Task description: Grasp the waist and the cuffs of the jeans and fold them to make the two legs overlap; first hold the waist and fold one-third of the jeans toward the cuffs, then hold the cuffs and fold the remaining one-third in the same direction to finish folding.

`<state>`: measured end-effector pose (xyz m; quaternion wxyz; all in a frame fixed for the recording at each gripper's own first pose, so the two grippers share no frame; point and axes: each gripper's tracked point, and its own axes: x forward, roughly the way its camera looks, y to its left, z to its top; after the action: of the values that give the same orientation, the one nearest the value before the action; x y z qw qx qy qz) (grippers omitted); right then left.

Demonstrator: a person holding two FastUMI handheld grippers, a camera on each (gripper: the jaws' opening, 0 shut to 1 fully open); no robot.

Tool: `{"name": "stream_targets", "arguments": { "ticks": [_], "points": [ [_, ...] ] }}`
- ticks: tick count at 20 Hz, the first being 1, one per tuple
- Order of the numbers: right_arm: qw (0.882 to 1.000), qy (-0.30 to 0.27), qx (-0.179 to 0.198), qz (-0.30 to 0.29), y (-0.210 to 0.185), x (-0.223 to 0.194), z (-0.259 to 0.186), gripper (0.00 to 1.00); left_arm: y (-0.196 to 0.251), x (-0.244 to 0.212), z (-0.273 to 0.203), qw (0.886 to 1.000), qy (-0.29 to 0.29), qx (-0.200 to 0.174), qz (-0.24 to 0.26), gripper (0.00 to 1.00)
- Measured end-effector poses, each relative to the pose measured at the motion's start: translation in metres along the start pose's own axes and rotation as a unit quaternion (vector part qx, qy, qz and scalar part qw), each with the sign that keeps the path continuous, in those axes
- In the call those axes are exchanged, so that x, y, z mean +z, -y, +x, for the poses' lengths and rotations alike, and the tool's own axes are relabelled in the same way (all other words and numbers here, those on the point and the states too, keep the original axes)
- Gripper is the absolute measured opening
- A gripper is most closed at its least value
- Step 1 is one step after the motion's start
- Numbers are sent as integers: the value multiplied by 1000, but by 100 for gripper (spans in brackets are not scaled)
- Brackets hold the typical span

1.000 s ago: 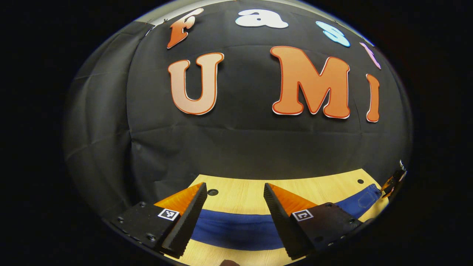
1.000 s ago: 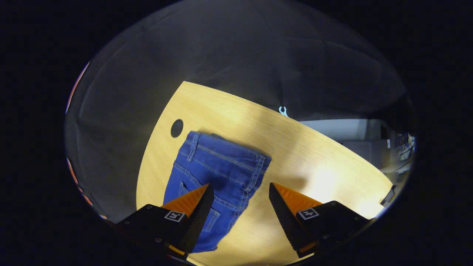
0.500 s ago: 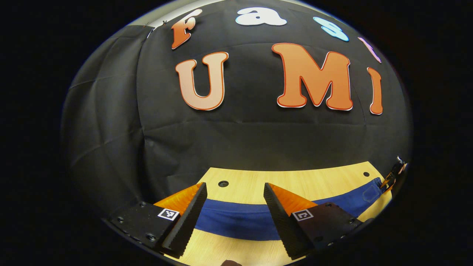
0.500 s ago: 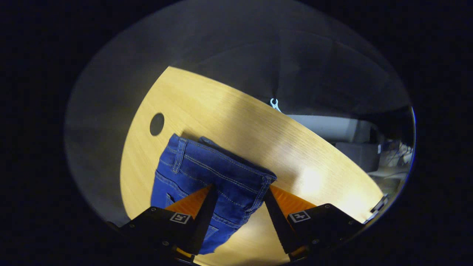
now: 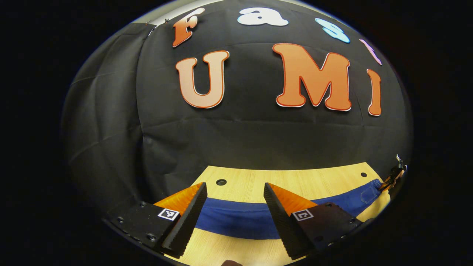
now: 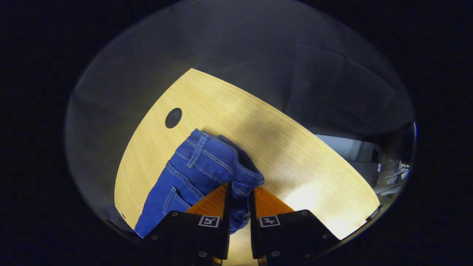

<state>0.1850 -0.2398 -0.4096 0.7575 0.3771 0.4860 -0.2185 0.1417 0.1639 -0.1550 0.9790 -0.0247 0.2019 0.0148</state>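
Blue jeans (image 5: 236,220) lie as a long band across the wooden table (image 5: 295,179) in the left gripper view. My left gripper (image 5: 235,192) stands open above that band, its fingers apart and nothing between them. In the right gripper view the waist end of the jeans (image 6: 199,166) is bunched up, belt loops and a back pocket showing. My right gripper (image 6: 239,190) is shut on the waist edge, with denim pinched between both fingers. The other gripper (image 5: 393,177) shows small at the far right of the left gripper view, at the jeans' end.
The table has round cable holes (image 5: 221,182) (image 6: 173,118) near its back edge. Black cloth walls stand close behind the table. Beyond the table's right edge in the right gripper view are grey boxes and clutter (image 6: 369,162).
My right gripper has gone from open to shut on the jeans' waist, and the waist has bunched up. The left gripper has stayed open and nearly still.
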Motion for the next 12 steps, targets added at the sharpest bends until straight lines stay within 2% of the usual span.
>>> {"name": "stream_targets", "arguments": {
  "ticks": [2,3,4,6,9,12],
  "points": [
    [999,26,33,-1,-13,6,-24,24,-2,-2,-1,1000,0,-5,0,93],
    [998,41,52,-4,-22,8,-36,24,-5,-2,-1,1000,1,-4,0,97],
    [996,59,66,-17,-27,10,-49,24,-5,-1,-1,1000,2,-7,-3,93],
    [991,89,91,-42,-44,9,-88,24,-9,-1,-1,1000,3,-10,-7,95],
    [978,130,132,-98,-75,18,-152,24,-12,-2,-3,1000,5,-19,-12,93],
    [966,150,162,-135,-111,25,-205,24,-23,-3,-5,999,7,-23,-22,95]
  ]
}}
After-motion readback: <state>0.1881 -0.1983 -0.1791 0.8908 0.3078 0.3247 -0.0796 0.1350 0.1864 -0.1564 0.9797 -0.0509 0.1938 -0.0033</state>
